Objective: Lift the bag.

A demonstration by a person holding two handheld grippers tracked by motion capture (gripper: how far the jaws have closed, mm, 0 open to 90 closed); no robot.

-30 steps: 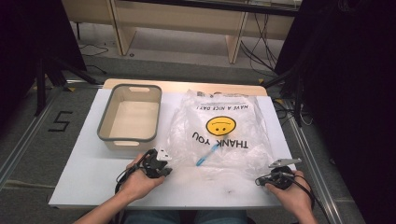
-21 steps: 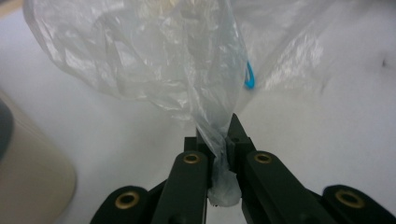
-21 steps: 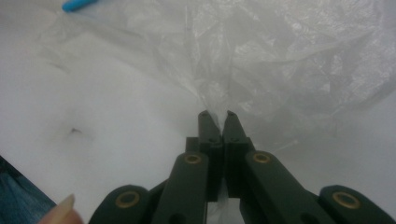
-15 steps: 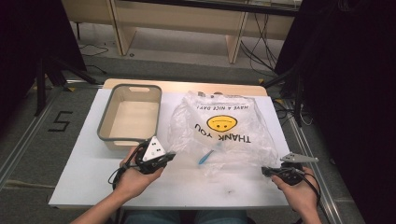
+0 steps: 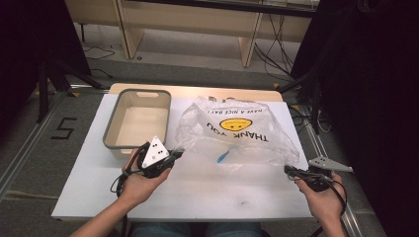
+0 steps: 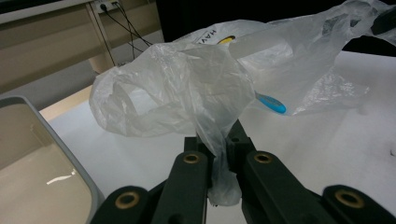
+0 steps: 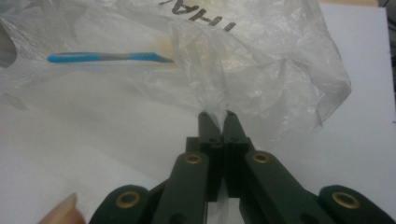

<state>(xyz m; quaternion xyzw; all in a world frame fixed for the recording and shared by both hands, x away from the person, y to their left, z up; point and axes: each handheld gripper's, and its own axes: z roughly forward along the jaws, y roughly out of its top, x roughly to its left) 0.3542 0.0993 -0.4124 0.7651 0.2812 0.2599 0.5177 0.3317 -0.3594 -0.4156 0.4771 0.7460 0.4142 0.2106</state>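
Left gripper [image 5: 174, 154], a black two-jaw tool with a grey three-cornered plate on top, is clamped tight on a bunched handle of the thin, clear plastic carrier bag [image 5: 237, 133]; the left gripper view shows its jaws pinched together with the film [image 6: 205, 93] gathered between them and ballooning above. Right gripper [image 5: 288, 169], of the same build, is likewise closed on the bag's opposite near corner; in the right gripper view a twisted fold of film [image 7: 261, 70] rises from between its pressed tips.

The bag bears a yellow smiley face and black "THANK YOU" lettering. It lies spread across the white tabletop [image 5: 207, 192], its printed panel well beyond both grippers, with the two held corners drawn toward the person's side. The left-held corner is raised off the surface in the left gripper view.

Inside the bag lies a slim blue-and-grey toothbrush [image 5: 223, 156]. It rests near the bag's near edge, roughly between the two grippers and closer to the left one. In the right gripper view it [image 7: 107, 57] lies crosswise behind the film, up and to the left of the jaw tips.

To the left of the bag stands a rectangular beige plastic tub with a grey rim [image 5: 112, 133], just beyond the left gripper. Its interior shows no contents.

A fingertip [image 7: 58, 211] shows at the lower left edge of the right gripper view.
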